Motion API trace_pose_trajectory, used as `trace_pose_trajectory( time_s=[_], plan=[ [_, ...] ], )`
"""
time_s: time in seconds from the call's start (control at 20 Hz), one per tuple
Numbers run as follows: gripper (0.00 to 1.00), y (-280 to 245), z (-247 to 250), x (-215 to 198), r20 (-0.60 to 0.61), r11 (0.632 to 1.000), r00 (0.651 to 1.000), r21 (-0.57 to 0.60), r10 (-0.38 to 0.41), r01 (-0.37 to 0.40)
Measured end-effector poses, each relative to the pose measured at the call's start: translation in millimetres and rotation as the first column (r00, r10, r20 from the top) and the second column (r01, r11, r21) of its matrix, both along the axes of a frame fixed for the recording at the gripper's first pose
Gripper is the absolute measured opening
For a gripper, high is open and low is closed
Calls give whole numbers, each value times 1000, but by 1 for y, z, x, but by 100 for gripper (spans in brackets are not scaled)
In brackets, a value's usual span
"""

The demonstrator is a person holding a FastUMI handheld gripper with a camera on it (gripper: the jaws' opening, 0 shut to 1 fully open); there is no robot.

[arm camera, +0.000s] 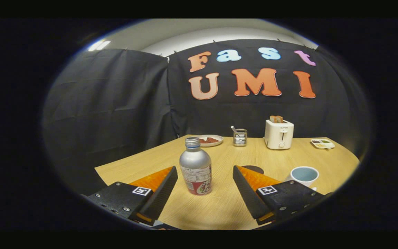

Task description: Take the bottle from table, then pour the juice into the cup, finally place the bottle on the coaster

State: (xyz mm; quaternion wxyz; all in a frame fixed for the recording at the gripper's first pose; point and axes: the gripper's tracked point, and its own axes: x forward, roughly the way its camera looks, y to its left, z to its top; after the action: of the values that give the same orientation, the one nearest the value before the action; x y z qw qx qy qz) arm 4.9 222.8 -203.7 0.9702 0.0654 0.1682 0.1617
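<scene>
Gaping gripper (205,169) flanks upright bottle (196,166) without touching.

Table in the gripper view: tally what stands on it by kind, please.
Drink containers: 2, bottle between the open tool's fingers, cup
Dishes: 2, plate, small tray
Appliances: 1, toaster
Metal holders: 1, rack
Coasters: 1, coaster
Total: 7

Bottle (195,166): brushed matt metal body, glossy paper label, metal cap. Table (226,204): smooth pale wood grain, slight sheen. Cup (304,175): glossy ceramic. Toaster (278,134): smooth plastic. Wall (109,103): matt creased cloth. Gripper (205,174), spread apart: fingers (161,193) ribbed, matt.
</scene>
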Motion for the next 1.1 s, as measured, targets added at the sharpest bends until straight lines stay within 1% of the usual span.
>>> trace_pose_trajectory(
  time_s=[0.35, 0.75, 0.85, 0.9, 1.05, 1.1],
  plan=[
    [96, 19, -40, 16, -75, 1000, 997, -21, -7, 5],
    [95, 30, -54, 34, -82, 999, 996, -33, -35, 33],
    [95, 34, -59, 35, -92, 999, 995, -30, -32, 29],
    [94, 35, -59, 37, -94, 999, 995, -26, -29, 27],
    [87, 40, -62, 39, -103, 1000, 994, -9, -29, 28],
    [82, 38, -60, 39, -99, 999, 994, -9, -34, 34]
  ],
)
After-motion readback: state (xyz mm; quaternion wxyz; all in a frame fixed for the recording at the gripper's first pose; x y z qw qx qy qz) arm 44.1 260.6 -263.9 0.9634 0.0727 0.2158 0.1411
